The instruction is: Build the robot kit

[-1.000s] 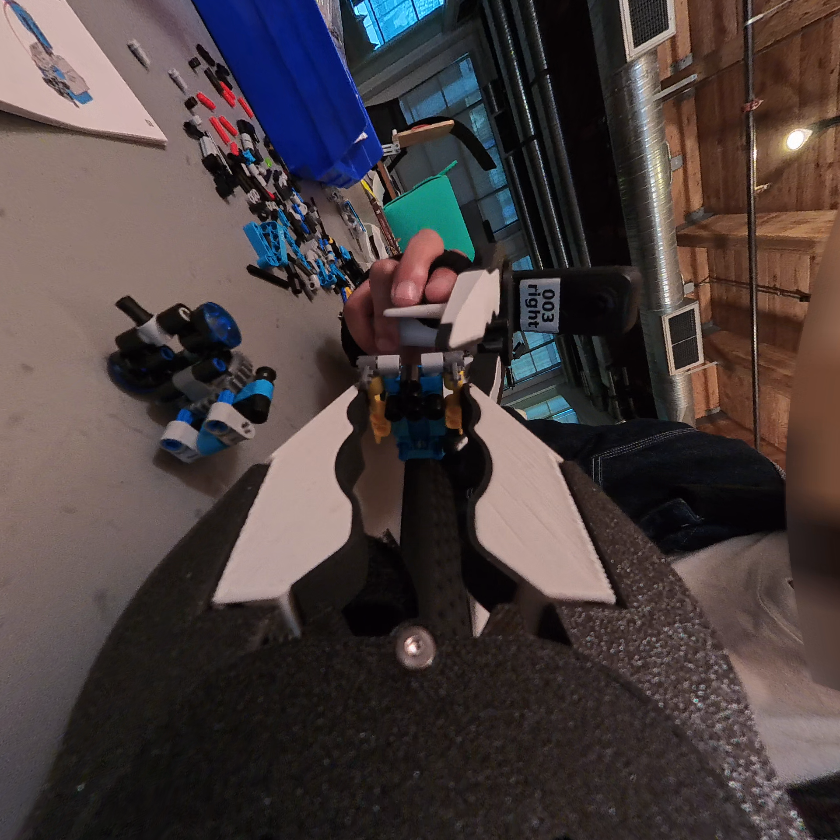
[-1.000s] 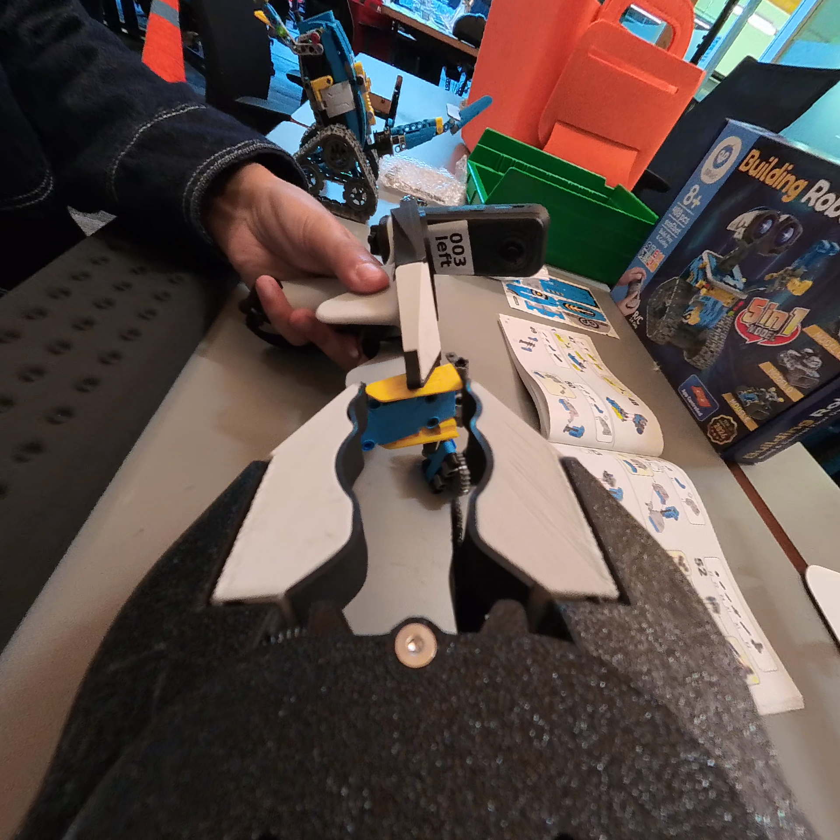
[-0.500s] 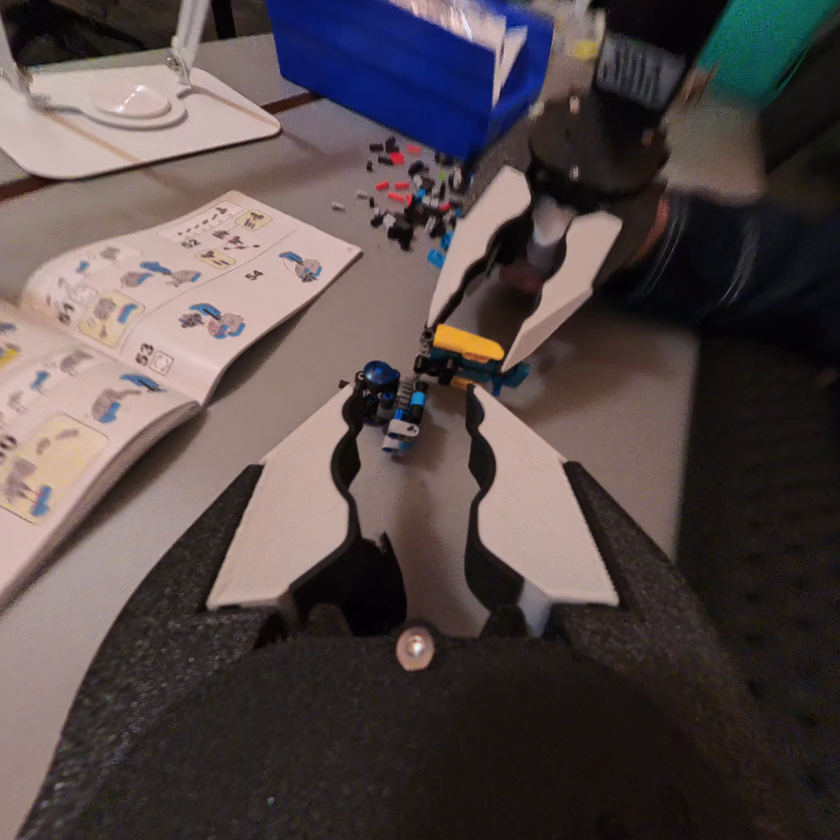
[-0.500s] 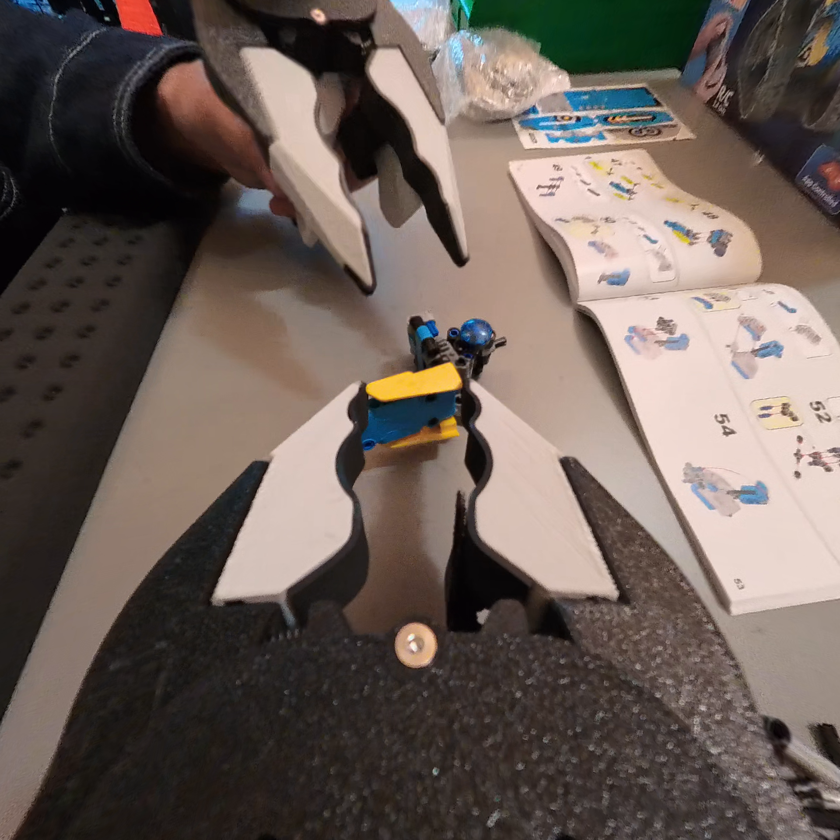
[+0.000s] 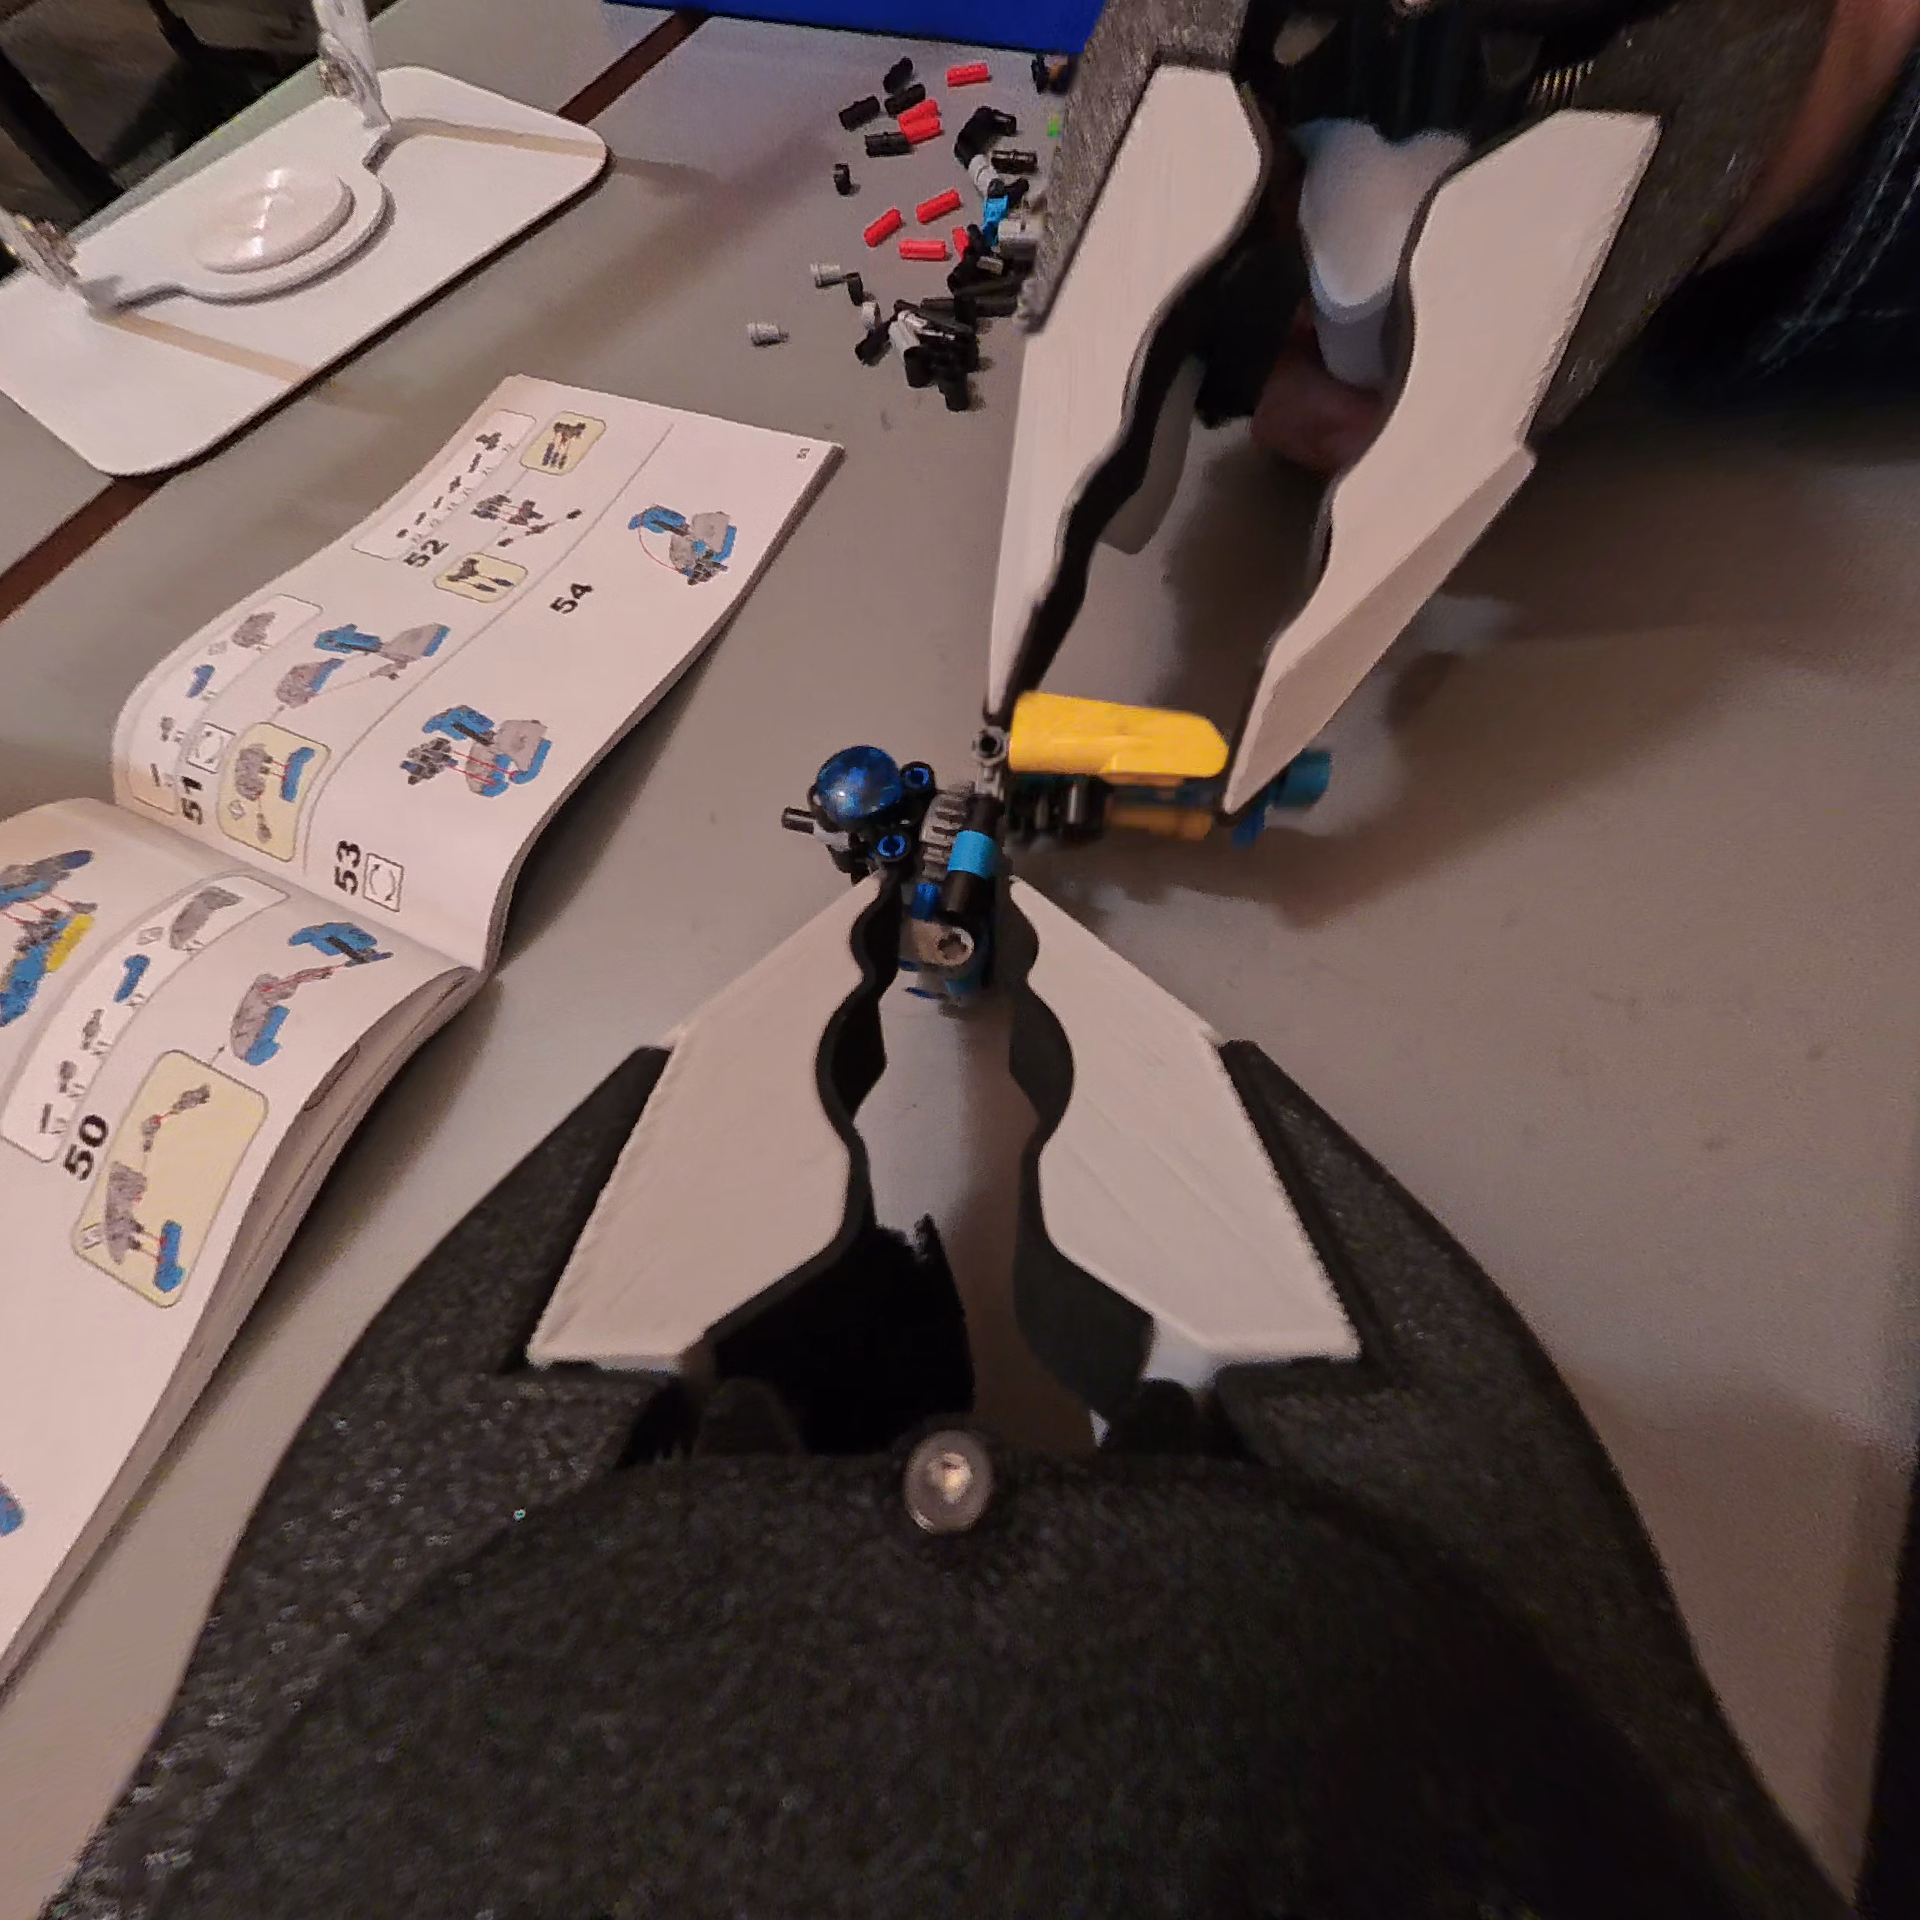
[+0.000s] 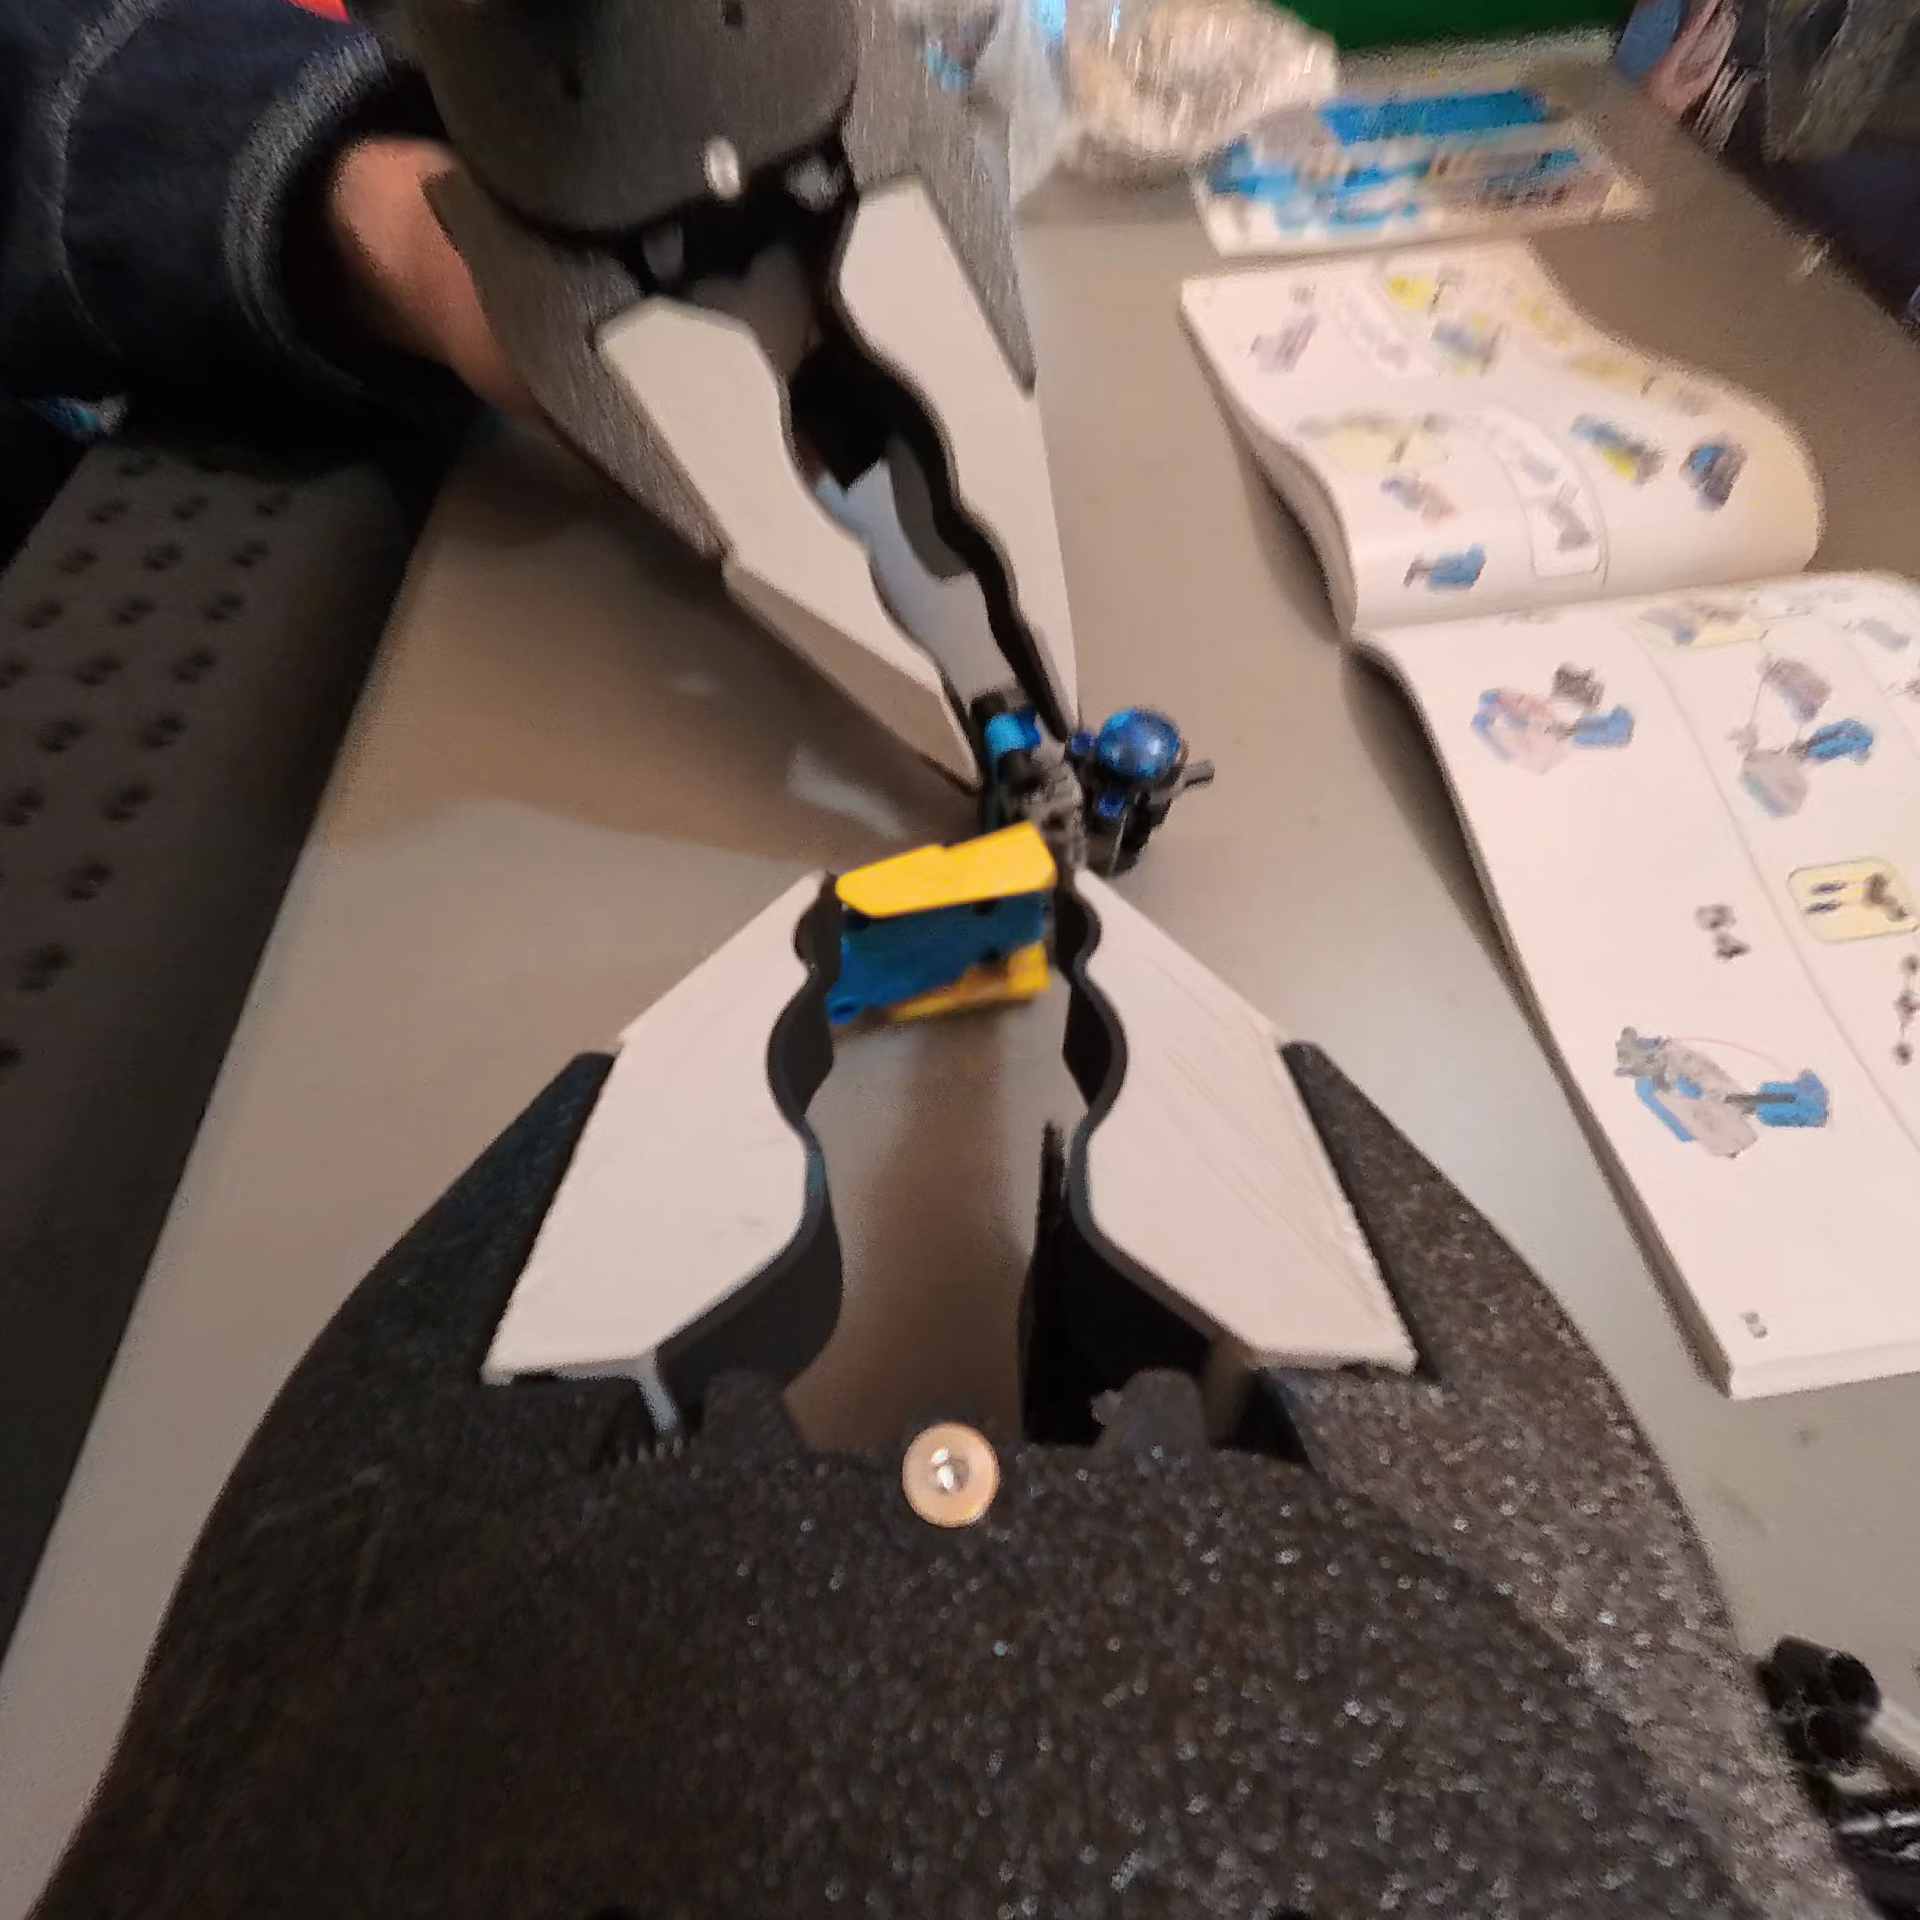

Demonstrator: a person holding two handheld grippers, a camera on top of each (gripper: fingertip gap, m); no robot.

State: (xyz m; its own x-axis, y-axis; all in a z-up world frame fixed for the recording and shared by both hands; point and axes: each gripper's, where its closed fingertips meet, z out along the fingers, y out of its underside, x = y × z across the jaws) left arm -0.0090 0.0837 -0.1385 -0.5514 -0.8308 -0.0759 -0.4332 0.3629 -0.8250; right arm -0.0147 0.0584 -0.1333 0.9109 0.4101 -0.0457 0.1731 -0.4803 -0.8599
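You are working at a hobby or workshop bench given over to a building-brick kit. The grey surface (image 5: 1558, 1039) carries an open instruction booklet (image 5: 343, 748) along its left edge, and a scatter of small black, red and grey connector pieces (image 5: 935, 229) lies toward its far edge beside a blue bin (image 5: 852, 8). A white lamp base (image 5: 270, 239) sits at the far left corner. The right wrist view shows a crumpled clear plastic bag (image 6: 1195, 94) and a sticker sheet (image 6: 1403, 177) at the other end.

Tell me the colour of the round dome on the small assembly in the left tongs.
Glossy dark blue dome, clearest in the left wrist view.
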